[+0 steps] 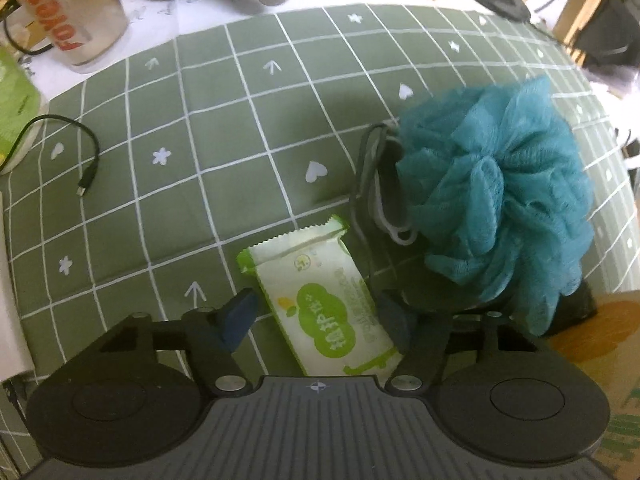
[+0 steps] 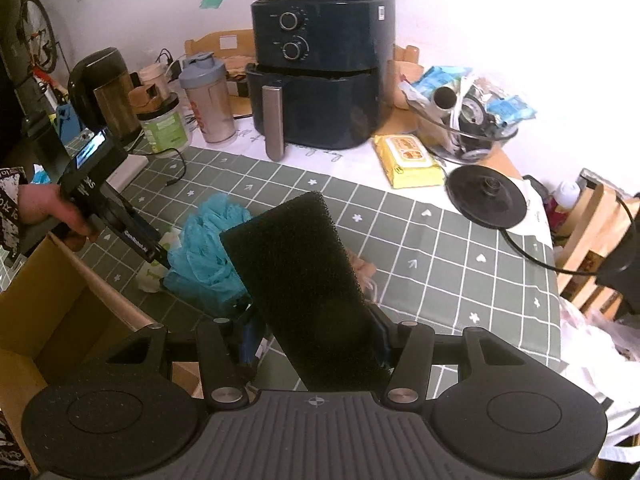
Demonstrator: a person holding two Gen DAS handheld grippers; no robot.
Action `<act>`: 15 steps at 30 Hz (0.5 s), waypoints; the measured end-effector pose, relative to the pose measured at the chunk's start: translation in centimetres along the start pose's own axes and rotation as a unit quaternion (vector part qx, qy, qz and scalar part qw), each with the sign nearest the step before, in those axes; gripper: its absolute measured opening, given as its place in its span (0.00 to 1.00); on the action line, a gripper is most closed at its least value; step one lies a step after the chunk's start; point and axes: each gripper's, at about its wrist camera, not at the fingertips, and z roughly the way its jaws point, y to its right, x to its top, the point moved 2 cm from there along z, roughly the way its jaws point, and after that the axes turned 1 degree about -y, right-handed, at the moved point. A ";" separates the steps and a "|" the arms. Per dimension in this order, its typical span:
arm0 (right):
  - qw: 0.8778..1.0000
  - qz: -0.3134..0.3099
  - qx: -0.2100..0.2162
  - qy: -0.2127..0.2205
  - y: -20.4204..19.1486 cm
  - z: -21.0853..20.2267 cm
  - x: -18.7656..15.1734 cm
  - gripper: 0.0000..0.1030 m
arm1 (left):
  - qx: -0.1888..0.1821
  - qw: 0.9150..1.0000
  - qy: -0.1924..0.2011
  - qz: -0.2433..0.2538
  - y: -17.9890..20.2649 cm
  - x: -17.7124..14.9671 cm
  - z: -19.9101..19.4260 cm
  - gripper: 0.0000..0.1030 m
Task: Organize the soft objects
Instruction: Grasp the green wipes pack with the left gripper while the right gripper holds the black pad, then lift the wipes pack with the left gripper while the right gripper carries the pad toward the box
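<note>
My left gripper (image 1: 318, 314) is open, its blue pads on either side of a green and white wet-wipes pack (image 1: 324, 300) lying on the green checked tablecloth (image 1: 200, 120). A teal mesh bath pouf (image 1: 496, 200) sits just right of the pack, with a grey and white mask (image 1: 384, 192) tucked beside it. My right gripper (image 2: 316, 336) is shut on a black foam sponge (image 2: 304, 280) and holds it above the table. The right wrist view also shows the pouf (image 2: 212, 256) and the left gripper (image 2: 120, 216) beside it.
An open cardboard box (image 2: 60, 320) stands at the table's near left edge. A dark air fryer (image 2: 320, 68), bottles and jars (image 2: 208, 100), a yellow wipes pack (image 2: 408, 156) and a kettle base (image 2: 486, 196) line the back. A black USB cable (image 1: 80, 152) lies at left.
</note>
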 end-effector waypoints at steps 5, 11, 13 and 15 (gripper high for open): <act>1.000 0.008 -0.003 -0.002 0.2 -0.2 -0.4 0.55 | 0.007 1.000 0.004 0.007 0.4 -0.2 -0.1 0.55; 1.000 0.015 -0.010 -0.012 0.2 -0.1 -0.8 0.55 | 0.019 1.000 0.002 -0.005 -0.4 -0.6 -0.4 0.53; 1.000 0.016 -0.011 -0.014 0.1 -0.1 -0.9 0.55 | 0.021 1.000 -0.001 -0.015 -0.9 -0.7 -0.4 0.53; 1.000 0.018 -0.013 -0.018 0.0 0.1 -1.0 0.55 | 0.021 1.000 -0.007 -0.016 -1.2 -0.9 -0.3 0.51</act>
